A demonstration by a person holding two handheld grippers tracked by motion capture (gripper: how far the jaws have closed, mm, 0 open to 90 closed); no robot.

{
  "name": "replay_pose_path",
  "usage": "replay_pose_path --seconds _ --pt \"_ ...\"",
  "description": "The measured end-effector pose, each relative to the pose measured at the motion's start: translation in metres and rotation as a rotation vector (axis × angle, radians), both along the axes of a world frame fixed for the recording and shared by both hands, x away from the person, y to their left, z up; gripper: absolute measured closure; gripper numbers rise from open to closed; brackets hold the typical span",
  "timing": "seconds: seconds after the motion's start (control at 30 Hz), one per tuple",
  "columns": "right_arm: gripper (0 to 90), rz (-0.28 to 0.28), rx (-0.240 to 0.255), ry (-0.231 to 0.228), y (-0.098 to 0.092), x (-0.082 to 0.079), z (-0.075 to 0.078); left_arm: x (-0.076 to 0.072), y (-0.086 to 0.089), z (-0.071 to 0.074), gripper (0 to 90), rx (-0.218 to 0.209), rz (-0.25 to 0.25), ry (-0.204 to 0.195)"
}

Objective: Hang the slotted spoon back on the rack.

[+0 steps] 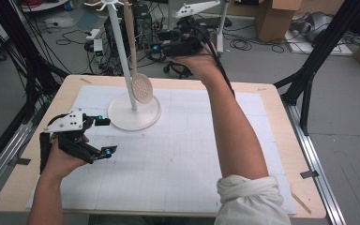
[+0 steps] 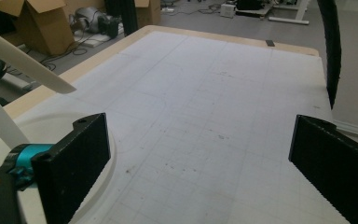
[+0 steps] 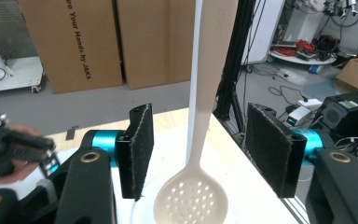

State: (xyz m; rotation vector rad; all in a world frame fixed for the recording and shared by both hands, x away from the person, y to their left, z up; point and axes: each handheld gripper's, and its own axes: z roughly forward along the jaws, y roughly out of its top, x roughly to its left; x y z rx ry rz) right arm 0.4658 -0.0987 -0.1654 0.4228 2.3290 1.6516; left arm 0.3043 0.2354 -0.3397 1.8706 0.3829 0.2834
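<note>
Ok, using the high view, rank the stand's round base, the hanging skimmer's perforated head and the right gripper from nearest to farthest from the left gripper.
1. round base, just right of the left gripper.
2. perforated head, above the base, farther back.
3. right gripper, raised beyond the table's far edge.

In the right gripper view, a tall cardboard box [image 3: 70,42] standing on the floor carries black lettering that runs down its face, turned sideways. The readable part is "e Your Hands by JAKA"; the start of the line is cut off by the top edge of the view, so the first word cannot be made out in full. The handle of the slotted spoon [image 3: 204,84] has faint embossed marks near its top, too pale to read. Nothing legible appears in the high view or the left gripper view.
</note>
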Motion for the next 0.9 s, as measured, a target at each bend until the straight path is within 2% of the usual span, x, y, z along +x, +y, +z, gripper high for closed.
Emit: replay_pose_path --seconds 0.03,0.07,0.27,0.5,0.53,0.57,0.9 --pt "41.7 0.0 0.0 0.0 0.0 0.0 0.0 0.0 0.0 0.0 5.8 0.001 0.0 -0.001" --pt "40.9 -0.003 0.007 -0.002 -0.009 -0.006 -0.003 0.0 0.0 0.0 5.8 0.0 0.002 0.0" --pt "38.6 -0.01 0.029 -0.003 -0.032 -0.023 -0.015 0.001 0.004 -0.002 5.8 -0.014 0.011 0.01" --pt "35.9 -0.029 0.077 0.01 -0.062 -0.041 -0.037 0.001 0.012 -0.002 5.8 -0.038 0.03 0.006" --pt "35.6 -0.033 0.097 0.009 -0.07 -0.047 -0.043 0.001 0.013 -0.002 5.9 -0.042 0.033 0.003" --pt "35.6 -0.033 0.097 0.009 -0.07 -0.047 -0.043 0.001 0.014 -0.002 5.9 -0.043 0.035 0.001" --pt "30.6 -0.057 0.128 0.007 -0.101 -0.079 -0.078 0.003 0.023 -0.007 5.8 -0.066 0.06 0.007"
